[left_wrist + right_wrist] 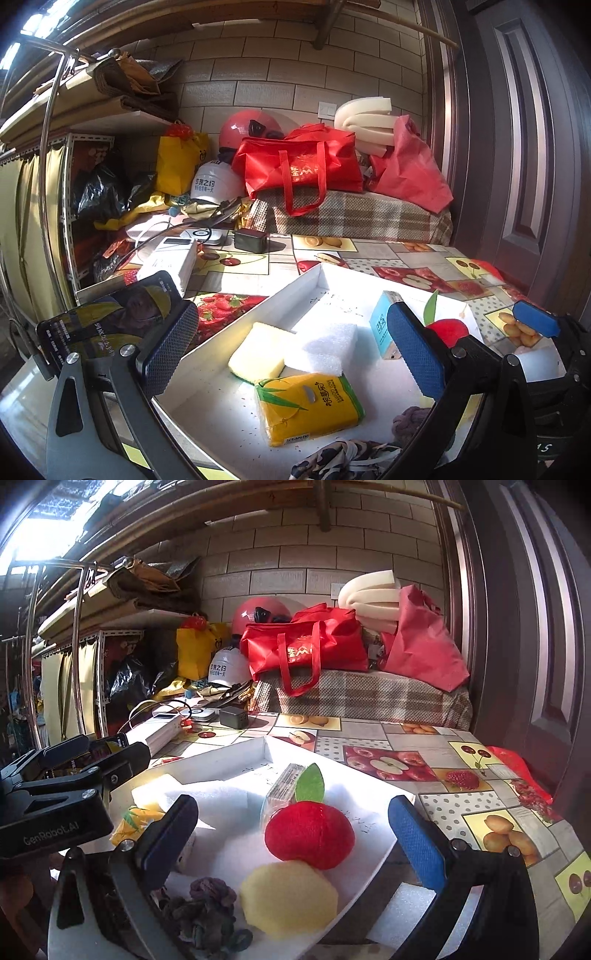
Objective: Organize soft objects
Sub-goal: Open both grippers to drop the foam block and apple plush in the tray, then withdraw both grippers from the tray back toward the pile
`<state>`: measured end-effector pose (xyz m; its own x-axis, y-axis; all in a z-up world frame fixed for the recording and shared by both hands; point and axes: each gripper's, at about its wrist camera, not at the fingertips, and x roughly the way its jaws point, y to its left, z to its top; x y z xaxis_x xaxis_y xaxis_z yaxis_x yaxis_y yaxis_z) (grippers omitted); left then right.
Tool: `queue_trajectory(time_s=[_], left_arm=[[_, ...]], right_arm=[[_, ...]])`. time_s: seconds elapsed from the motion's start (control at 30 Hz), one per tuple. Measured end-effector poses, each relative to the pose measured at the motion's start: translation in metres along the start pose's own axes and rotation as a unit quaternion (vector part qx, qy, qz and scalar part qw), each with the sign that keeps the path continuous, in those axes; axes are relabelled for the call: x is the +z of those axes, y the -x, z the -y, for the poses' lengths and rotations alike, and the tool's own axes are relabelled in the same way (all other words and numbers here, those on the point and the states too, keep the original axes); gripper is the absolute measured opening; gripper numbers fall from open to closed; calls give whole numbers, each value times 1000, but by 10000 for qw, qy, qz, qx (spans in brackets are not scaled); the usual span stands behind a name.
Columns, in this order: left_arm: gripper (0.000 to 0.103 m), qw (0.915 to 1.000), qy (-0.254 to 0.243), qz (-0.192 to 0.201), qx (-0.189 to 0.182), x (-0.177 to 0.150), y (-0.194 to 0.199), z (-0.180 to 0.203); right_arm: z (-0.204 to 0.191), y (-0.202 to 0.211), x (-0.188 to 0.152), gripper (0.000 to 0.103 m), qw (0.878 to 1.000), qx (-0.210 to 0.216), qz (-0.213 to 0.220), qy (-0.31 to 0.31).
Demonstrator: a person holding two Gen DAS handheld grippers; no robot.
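A white tray [258, 306] on the fruit-print table holds the soft things. In the left wrist view a yellow sponge [256, 352], a white foam block [323, 349] and a yellow tissue pack [308, 408] lie below my left gripper [295, 350], which is open and holds nothing. A small blue-white box [384, 334] stands by its right finger. In the right wrist view my right gripper [293, 840] is open over a red plush apple [310, 834], without touching it. A yellow soft ball [288, 899] and a purple scrunchie [207, 915] lie nearer the camera.
A phone [110, 317] and a white box [170, 258] sit left of the tray, with a black charger [251, 240] behind them. Red bags [303, 166] and helmets crowd the back on a plaid cover. A loose foam piece [402, 904] lies outside the tray's right rim. A door stands at right.
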<state>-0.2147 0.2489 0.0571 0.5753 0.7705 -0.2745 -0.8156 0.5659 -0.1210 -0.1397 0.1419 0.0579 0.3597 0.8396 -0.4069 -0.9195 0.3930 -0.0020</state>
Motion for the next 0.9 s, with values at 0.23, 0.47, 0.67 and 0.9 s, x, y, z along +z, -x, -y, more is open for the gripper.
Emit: queue_trajectory(time_s=[0.23,0.47,0.67,0.9], left_arm=[[103,9993,-360,54,-5,-5,8,14],[103,9966,-622,-14,-531,-12,23,43],[103,9837,-966,-310,-1483,-22,39,86],[103,9570,-1414,-837,-2388,-35,47,148]], right_arm=[[9,26,-9,103,9998,78,118,-109],[28,66,-23,103,9998,135,86,73],[103,96,-38,103,9992,-105,-361,-137],[151,86,-60,103,9853,372,-1668,22]])
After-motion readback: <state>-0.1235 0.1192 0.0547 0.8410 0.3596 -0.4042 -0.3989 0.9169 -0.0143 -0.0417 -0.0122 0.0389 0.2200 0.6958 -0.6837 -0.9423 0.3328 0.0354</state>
